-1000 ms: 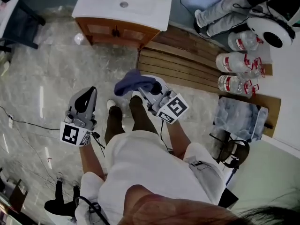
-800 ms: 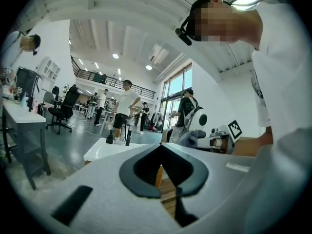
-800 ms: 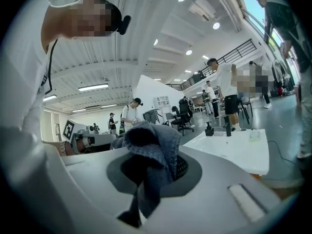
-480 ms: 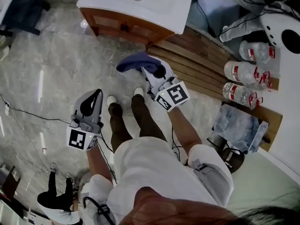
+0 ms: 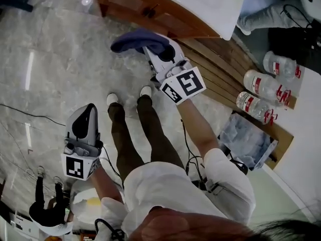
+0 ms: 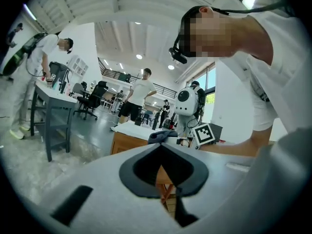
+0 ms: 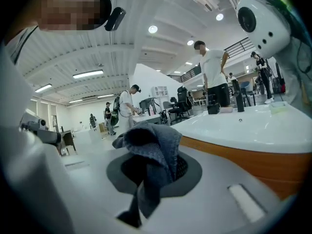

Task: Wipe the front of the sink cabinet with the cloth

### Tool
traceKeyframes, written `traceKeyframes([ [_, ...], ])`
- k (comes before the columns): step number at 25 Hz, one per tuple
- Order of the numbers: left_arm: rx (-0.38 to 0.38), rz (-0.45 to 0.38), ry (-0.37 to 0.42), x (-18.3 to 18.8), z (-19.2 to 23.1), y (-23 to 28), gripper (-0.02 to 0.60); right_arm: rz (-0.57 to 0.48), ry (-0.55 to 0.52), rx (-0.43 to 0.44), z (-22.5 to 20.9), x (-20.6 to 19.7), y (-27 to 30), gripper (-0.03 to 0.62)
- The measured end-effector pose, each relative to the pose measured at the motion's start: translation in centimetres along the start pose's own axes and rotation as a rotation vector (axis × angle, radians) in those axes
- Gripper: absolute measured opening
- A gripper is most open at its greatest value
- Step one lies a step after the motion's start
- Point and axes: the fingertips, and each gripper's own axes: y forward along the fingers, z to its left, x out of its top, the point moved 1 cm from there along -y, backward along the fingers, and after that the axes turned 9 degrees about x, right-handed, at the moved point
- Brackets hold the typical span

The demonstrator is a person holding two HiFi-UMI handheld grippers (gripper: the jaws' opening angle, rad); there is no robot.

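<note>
The sink cabinet (image 5: 150,10) has a wooden front with a dark knob and a white basin top (image 5: 210,4); it stands at the top of the head view. My right gripper (image 5: 150,46) is shut on a blue-grey cloth (image 5: 135,40), which bunches out past its jaws just short of the cabinet front. In the right gripper view the cloth (image 7: 151,145) hangs from the jaws, with the wooden cabinet (image 7: 253,162) and white top to the right. My left gripper (image 5: 86,119) hangs low at the left, shut and empty, pointing toward the cabinet (image 6: 129,143).
A slatted wooden platform (image 5: 220,79) lies right of the cabinet, with water bottles (image 5: 263,87) on it. A folded plastic sheet (image 5: 246,139) lies further right. Cables (image 5: 30,114) run over the marble floor. The person's feet (image 5: 128,97) stand before the cabinet. Other people stand around.
The person has stepped closer to the cabinet. The right gripper with the cloth has moved up toward the wooden front. The left gripper has dropped lower and back.
</note>
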Motion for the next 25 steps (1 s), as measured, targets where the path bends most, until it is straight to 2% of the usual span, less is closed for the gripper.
traceKeyframes([
  [5, 0.025, 0.018, -0.063, -4.9, 3.1, -0.2, 0.004, 0.019, -0.06, 0.001, -1.9, -3.5, 5.8, 0.038],
  [11, 0.047, 0.008, -0.117, -7.6, 5.3, -0.7, 0.005, 0.0, -0.091, -0.032, -6.1, -5.1, 15.2, 0.038],
  [14, 0.057, 0.013, -0.125, -8.2, 6.2, -1.6, 0.004, 0.001, -0.107, -0.083, -8.1, -6.0, 19.4, 0.038],
  [18, 0.094, 0.023, -0.121, -8.5, 7.5, -3.3, 0.004, -0.007, -0.067, -0.169, -10.3, -6.8, 23.6, 0.037],
  [25, 0.127, 0.04, -0.11, -9.0, 8.7, -4.5, 0.004, -0.081, 0.02, -0.324, -13.4, -6.0, 27.0, 0.044],
])
